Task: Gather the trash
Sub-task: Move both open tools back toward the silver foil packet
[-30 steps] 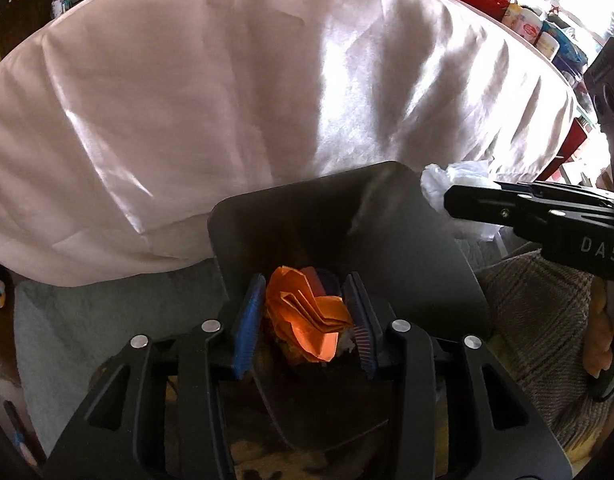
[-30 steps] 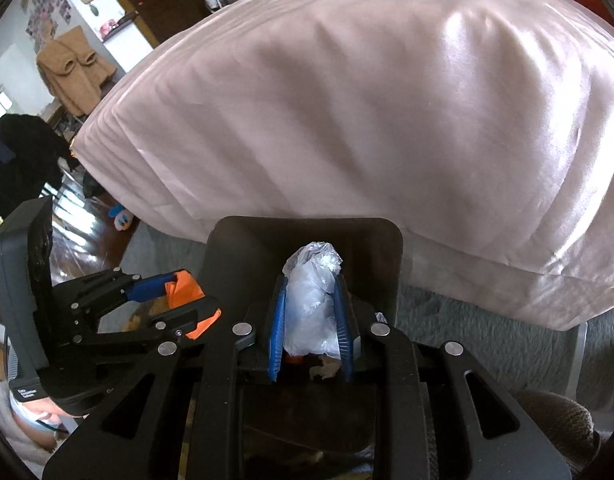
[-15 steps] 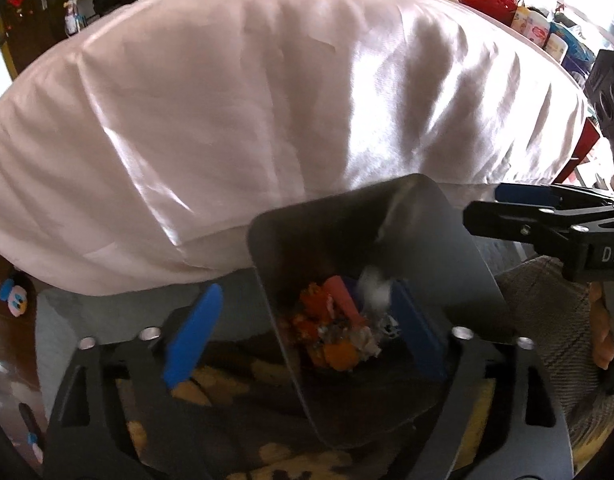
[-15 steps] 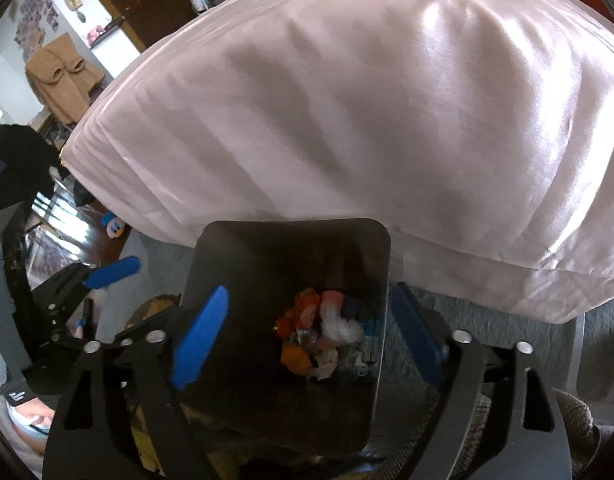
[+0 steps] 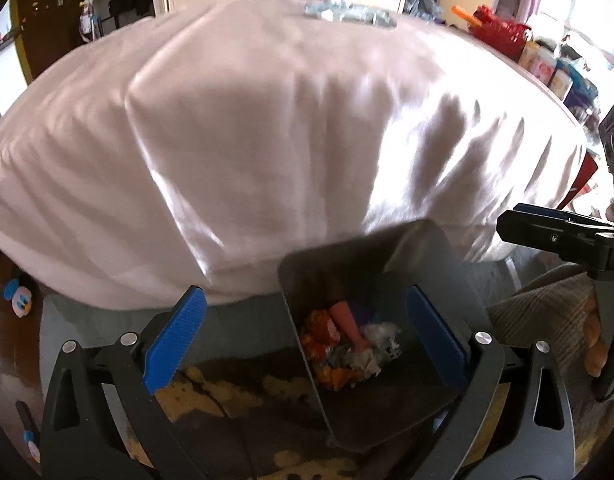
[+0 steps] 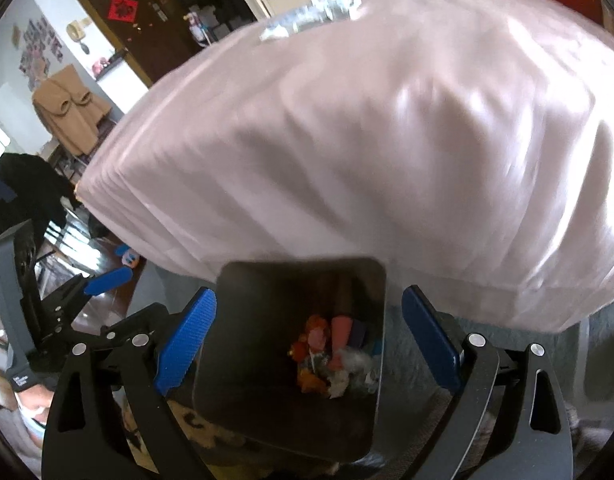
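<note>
Left gripper (image 5: 305, 342) with jaws spread wide and empty, ribbed blue pads (image 5: 175, 340) framing a dark, square-mouthed trash bin (image 5: 427, 256) with rounded corners and matte walls. Right gripper (image 6: 307, 342) likewise parted and holding nothing, poised directly over the same bin. At the bin's bottom, below and between both sets of jaws, a crumpled heap of trash (image 5: 349, 348): orange paper, a pink cone-shaped scrap, white crinkled plastic film. Beyond the jaws, glossy pale pink cloth (image 5: 267, 140) draped in soft folds over a rounded bench. Far to the right of the left jaws, the other tool's black fingers. Under the bin, grey carpet (image 5: 235, 328) and mottled brown-yellow fabric.
</note>
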